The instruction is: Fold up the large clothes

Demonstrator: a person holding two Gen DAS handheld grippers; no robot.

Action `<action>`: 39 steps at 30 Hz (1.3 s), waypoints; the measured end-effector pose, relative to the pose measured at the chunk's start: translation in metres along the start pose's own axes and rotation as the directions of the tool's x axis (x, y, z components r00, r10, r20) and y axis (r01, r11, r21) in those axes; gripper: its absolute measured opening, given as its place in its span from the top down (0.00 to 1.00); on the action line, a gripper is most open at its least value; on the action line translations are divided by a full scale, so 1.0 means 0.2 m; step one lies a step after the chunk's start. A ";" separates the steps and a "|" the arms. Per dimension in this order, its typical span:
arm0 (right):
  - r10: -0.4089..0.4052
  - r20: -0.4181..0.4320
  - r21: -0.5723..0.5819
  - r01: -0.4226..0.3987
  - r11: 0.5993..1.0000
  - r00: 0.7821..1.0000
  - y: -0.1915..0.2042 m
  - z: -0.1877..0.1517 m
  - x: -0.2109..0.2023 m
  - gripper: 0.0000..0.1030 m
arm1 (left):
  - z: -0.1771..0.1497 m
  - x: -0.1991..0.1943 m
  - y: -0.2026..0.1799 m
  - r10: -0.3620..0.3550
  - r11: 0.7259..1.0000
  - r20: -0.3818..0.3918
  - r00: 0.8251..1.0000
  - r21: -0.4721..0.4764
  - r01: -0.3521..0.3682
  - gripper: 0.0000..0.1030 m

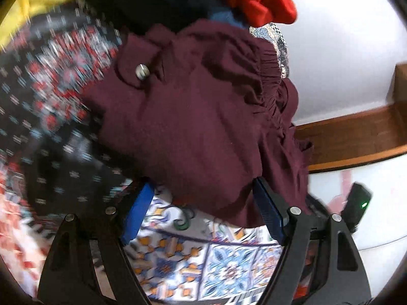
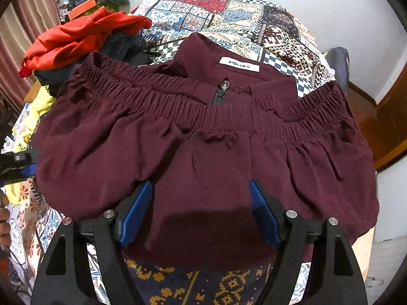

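Maroon trousers (image 2: 203, 157) with an elastic waistband, a metal button (image 2: 224, 84) and a white label lie folded on a patterned bedsheet (image 2: 229, 12). My right gripper (image 2: 201, 211) is open, its blue pads (image 2: 136, 211) hovering over the near edge of the trousers. The left wrist view shows the same trousers (image 1: 193, 117) from the side, bunched, with the button (image 1: 142, 71). My left gripper (image 1: 203, 213) is open, its blue pads (image 1: 138, 211) at the trousers' near edge. The left gripper also shows at the right wrist view's left edge (image 2: 15, 165).
A pile of clothes lies beside the trousers: a red garment (image 2: 76, 38), dark blue ones (image 2: 122, 45) and a yellow one (image 2: 38, 111). A wooden bed frame (image 1: 356, 137) and white wall stand at the right. A black device with a green light (image 1: 357, 206) sits near it.
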State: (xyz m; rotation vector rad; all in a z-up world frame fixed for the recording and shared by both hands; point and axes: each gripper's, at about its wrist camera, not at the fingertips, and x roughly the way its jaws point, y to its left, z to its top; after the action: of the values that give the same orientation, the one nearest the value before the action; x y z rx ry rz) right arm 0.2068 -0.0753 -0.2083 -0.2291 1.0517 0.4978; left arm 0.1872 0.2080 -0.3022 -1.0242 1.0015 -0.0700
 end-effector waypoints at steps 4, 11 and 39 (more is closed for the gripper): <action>0.032 -0.005 0.032 -0.032 0.999 0.999 -0.03 -0.01 0.01 0.25 | 0.04 0.07 0.01 -0.039 0.999 0.043 0.998 -0.031 0.040 0.22; 0.047 -0.002 0.036 -0.047 0.998 0.999 -0.04 -0.01 0.02 0.23 | 0.12 0.15 0.03 -0.052 0.987 0.159 0.986 -0.141 0.075 0.19; 0.082 0.091 0.011 -0.083 0.997 0.992 -0.03 0.10 -0.28 0.22 | 0.04 -0.62 -0.91 0.025 0.942 0.638 0.769 0.243 -0.232 0.85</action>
State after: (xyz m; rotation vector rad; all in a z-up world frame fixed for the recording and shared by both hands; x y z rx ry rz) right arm 0.2021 -0.0882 -0.1507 -0.1494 0.9787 0.5697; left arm 0.1913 0.1709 -0.0842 -0.6078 0.4153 0.2193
